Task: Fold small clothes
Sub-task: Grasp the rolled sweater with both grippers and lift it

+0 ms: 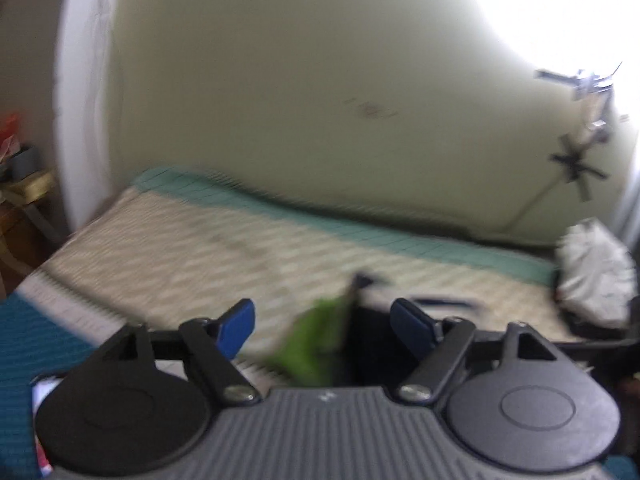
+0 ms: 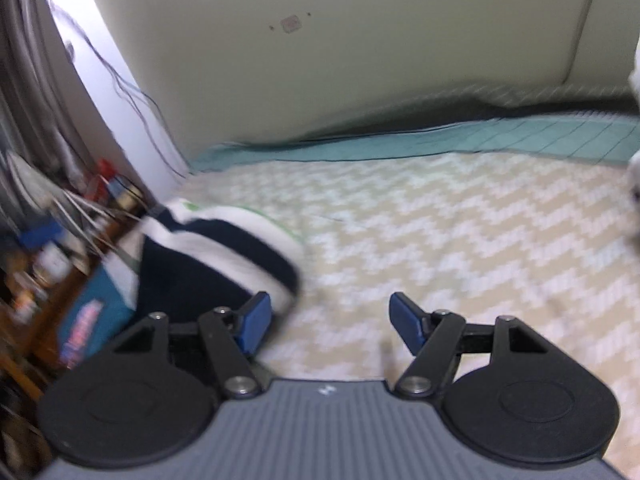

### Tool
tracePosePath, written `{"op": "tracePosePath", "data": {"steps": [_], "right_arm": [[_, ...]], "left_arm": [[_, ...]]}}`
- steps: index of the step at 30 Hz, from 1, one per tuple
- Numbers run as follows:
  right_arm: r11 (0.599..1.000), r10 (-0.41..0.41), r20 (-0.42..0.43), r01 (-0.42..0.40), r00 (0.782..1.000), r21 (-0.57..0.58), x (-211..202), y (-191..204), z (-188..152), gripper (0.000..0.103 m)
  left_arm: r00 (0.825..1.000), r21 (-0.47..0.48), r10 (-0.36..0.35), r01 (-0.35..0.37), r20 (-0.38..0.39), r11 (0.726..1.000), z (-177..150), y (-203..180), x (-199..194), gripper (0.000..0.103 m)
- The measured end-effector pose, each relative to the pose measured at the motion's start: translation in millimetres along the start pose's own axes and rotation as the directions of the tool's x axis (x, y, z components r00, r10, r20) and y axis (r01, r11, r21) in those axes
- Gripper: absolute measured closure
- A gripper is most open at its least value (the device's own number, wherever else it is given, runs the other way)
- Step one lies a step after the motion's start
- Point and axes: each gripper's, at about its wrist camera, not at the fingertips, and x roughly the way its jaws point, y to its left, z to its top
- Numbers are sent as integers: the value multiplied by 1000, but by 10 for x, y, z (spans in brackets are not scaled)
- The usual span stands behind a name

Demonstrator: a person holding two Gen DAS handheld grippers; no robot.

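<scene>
1. Work surface: a bed cover with a beige-and-white zigzag pattern and a teal border lies along the wall. Most of the part in view is bare.
2. Left gripper: the jaws stand wide apart. The green and dark garment shows in the gap between the blue pads, but neither pad presses on it. The gripper is released.
3. The left wrist view is heavily blurred. Whether the green and dark garment lies on the cover or hangs is not determinable, and no fold is readable in it.
4. Right gripper: the jaws stand apart with only bare cover between the pads. The gripper is released and holds nothing.
5. Navy and white striped garment: it lies bunched at the left edge of the bed cover, just beside the left finger of the right gripper. Contact with that finger cannot be confirmed. It appears rumpled, not folded flat.
6. A crumpled white item sits at the far right of the cover in the left wrist view. Its nature is unclear.
7. Progress judgement: no neatly folded piece is visible. Folding of the visible garments appears still outstanding.
</scene>
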Motion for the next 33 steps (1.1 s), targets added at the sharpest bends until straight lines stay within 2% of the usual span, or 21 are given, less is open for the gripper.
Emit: {"op": "tracePosePath", "data": {"steps": [2, 3, 5, 7, 9, 11, 13, 14, 16, 17, 19, 20, 21, 22, 25, 26, 27, 30, 33], "right_arm": [[997, 41, 6, -41, 999, 58, 38, 27, -23, 36], [995, 56, 14, -57, 998, 85, 40, 39, -40, 32], [988, 84, 27, -87, 996, 128, 59, 60, -93, 30], [981, 110, 31, -114, 993, 159, 55, 94, -153, 29], [978, 109, 41, -114, 993, 176, 42, 136, -222, 26], [973, 111, 33, -115, 993, 199, 60, 159, -288, 25], [969, 122, 26, -125, 992, 214, 79, 163, -364, 25], [968, 127, 14, -127, 992, 215, 114, 186, -386, 24], [965, 147, -3, -143, 989, 218, 176, 236, -394, 24], [965, 157, -10, -151, 988, 214, 229, 271, -376, 24], [966, 179, -30, -170, 983, 193, 383, 351, -320, 28], [963, 203, -44, -191, 978, 188, 497, 402, -283, 31], [964, 208, -50, -196, 977, 181, 597, 450, -253, 32], [969, 199, -46, -190, 979, 156, 676, 513, -212, 34], [971, 203, -25, -197, 979, 135, 707, 579, -106, 54], [969, 215, -12, -211, 977, 127, 648, 563, -78, 62], [966, 229, 1, -227, 973, 123, 590, 530, -57, 65], [964, 239, 62, -244, 969, 105, 269, 350, 53, 65], [975, 186, 160, -202, 969, 89, -202, 56, 248, 65]], "left_arm": [[999, -13, 19, -20, -31, 1000, -152, 126, 92, 8], [999, -22, 13, -14, -50, 1000, -229, 175, 154, 8], [996, -35, -22, 19, -88, 999, -320, 203, 293, 7], [990, -47, -76, 71, -117, 996, -355, 194, 471, 3], [984, -56, -109, 102, -144, 993, -417, 200, 628, 0], [968, -87, -155, 140, -196, 986, -468, 184, 830, 0], [937, -150, -245, 213, -248, 966, -540, 203, 1006, 0], [943, -148, -248, 219, -221, 964, -562, 186, 1023, 0], [937, -136, -271, 246, -220, 960, -571, 135, 1066, 0], [928, -139, -298, 273, -224, 952, -577, 111, 1085, 1], [922, -143, -320, 294, -217, 945, -594, 55, 1104, 1], [929, -129, -303, 281, -212, 951, -599, 14, 1098, 5], [935, -110, -284, 266, -211, 958, -598, -35, 1095, 13], [942, -100, -260, 244, -211, 965, -584, -77, 1076, 16], [933, -149, -292, 264, -209, 953, -490, -150, 1044, 28], [926, -159, -315, 285, -209, 945, -441, -206, 1033, 30], [915, -163, -345, 315, -210, 935, -377, -300, 1038, 30], [878, -136, -426, 405, -218, 904, -139, -749, 1144, 30], [836, -82, -505, 500, -215, 862, 203, -1398, 1303, 31]]}}
